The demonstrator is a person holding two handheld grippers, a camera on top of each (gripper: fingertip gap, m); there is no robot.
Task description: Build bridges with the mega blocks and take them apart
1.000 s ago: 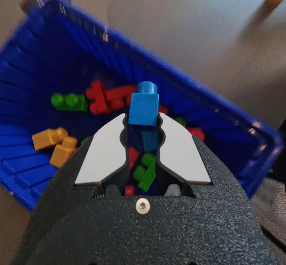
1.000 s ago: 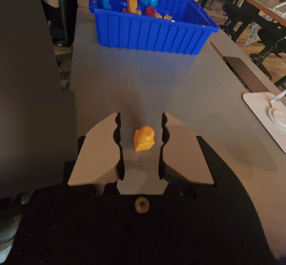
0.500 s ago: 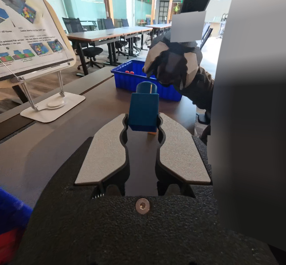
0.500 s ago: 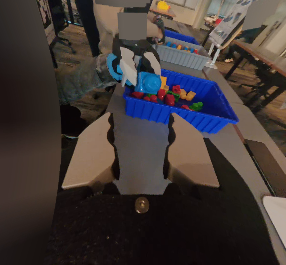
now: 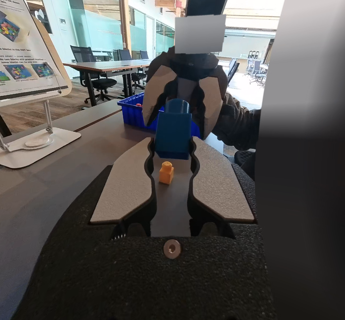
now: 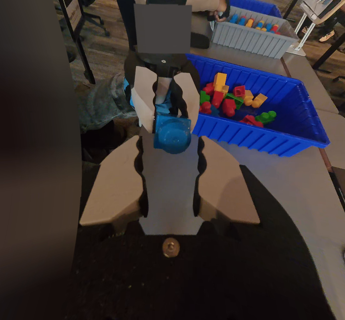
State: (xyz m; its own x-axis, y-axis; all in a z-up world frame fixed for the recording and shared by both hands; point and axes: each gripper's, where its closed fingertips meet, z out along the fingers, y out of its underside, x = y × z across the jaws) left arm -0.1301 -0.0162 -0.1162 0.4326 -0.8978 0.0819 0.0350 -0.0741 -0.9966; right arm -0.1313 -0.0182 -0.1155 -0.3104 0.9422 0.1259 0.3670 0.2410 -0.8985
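The left gripper (image 5: 172, 139) pinches a blue block (image 5: 173, 130), the right gripper (image 6: 169, 139) is spread empty, and the blue bin (image 6: 261, 139) holds mixed blocks (image 6: 229, 98)

left wrist: low over table (image 5: 56, 180), close | right wrist: higher, opposing | shared: blue block (image 5: 173, 135)

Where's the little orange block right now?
In the left wrist view, the orange block stands on the dark table, beneath the blue block held in the left gripper.
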